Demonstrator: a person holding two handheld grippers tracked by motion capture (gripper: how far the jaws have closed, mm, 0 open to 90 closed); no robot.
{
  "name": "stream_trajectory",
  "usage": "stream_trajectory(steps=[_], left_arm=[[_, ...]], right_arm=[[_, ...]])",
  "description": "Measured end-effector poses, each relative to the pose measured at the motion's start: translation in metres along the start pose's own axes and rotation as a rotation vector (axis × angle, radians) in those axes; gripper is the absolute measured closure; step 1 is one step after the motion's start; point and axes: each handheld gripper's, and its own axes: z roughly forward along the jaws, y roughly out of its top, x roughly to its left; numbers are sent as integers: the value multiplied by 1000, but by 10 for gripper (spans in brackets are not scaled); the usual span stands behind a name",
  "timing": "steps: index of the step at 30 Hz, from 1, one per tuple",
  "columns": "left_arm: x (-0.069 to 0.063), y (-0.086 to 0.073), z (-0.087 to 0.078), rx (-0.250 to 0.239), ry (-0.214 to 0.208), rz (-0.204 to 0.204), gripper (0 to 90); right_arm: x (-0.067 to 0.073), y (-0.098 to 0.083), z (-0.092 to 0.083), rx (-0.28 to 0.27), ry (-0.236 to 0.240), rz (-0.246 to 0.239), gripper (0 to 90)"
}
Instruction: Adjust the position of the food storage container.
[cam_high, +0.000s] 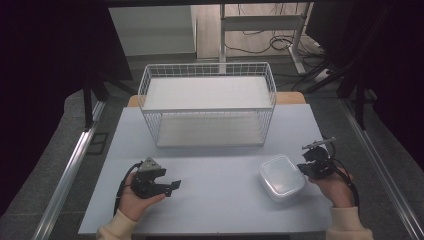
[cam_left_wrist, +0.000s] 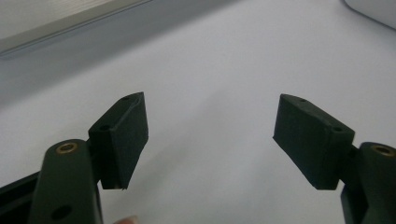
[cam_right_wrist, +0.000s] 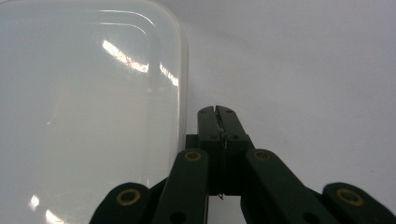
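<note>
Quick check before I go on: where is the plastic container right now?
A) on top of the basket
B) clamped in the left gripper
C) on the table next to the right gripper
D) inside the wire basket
C: the plastic container sits on the table, beside the shut right gripper, apart from the wire basket.

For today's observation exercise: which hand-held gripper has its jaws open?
The left hand-held gripper: its jaws stand wide apart. The right hand-held gripper has jaws pressed together.

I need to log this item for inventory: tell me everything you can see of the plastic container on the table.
The plastic container is a translucent white, rounded-rectangle box with a ridged lid on, glossy under the light. It lies flat on the table's right front part, before the wire basket. The right gripper, shut, sits just beside its edge; contact is unclear.
</note>
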Motion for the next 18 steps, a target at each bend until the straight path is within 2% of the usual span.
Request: stream_trajectory(steps=[6, 12, 18], left_arm=[[-1, 0, -1, -5, 1, 1, 258], [-1, 1, -1, -4, 1, 5, 258], [-1, 1, -2, -8, 1, 4, 258]], right_arm=[[12, -2, 0, 16, 14, -13, 900], [33, 2, 2, 32, 58, -39, 900], [47, 6, 7, 35, 93, -61, 900]])
